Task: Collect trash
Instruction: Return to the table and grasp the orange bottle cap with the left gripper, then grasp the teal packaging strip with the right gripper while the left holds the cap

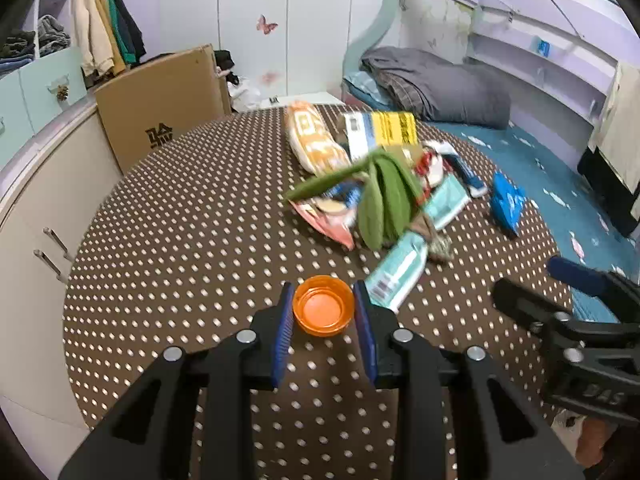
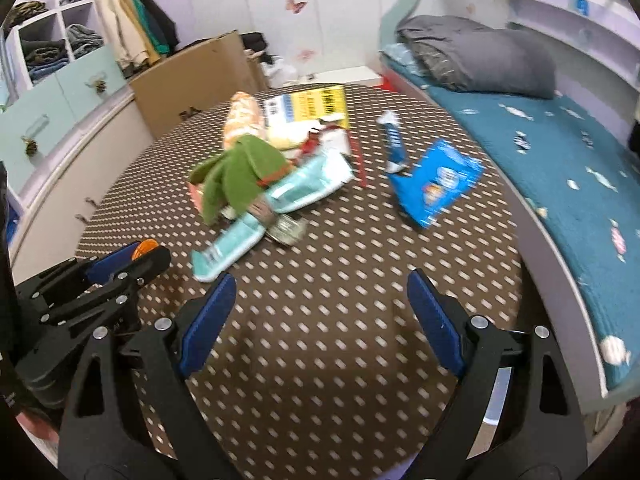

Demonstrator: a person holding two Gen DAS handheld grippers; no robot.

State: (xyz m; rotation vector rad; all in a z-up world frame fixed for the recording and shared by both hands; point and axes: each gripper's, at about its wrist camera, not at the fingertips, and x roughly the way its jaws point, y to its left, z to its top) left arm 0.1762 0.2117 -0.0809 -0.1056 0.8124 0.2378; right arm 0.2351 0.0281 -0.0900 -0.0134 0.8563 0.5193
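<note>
A small orange cap [image 1: 323,306] sits between the blue pads of my left gripper [image 1: 322,286], which is shut on it just above the brown dotted tablecloth [image 1: 180,220]. Beyond it lies a pile of trash: a green peel [image 1: 384,196], teal wrappers [image 1: 400,272], an orange bag [image 1: 316,140], a yellow packet [image 1: 384,130] and a blue snack bag [image 1: 506,200]. My right gripper [image 2: 320,278] hangs open over bare cloth, nothing between its fingers, with the teal wrapper [image 2: 240,240] ahead to its left and the blue snack bag [image 2: 436,184] ahead to its right. The left gripper [image 2: 132,258] shows at its left.
A cardboard box [image 1: 160,104] stands behind the table on the left, beside pale cabinets [image 1: 40,184]. A bed with a teal sheet [image 2: 560,152] and grey bedding [image 2: 480,56] runs along the table's right edge.
</note>
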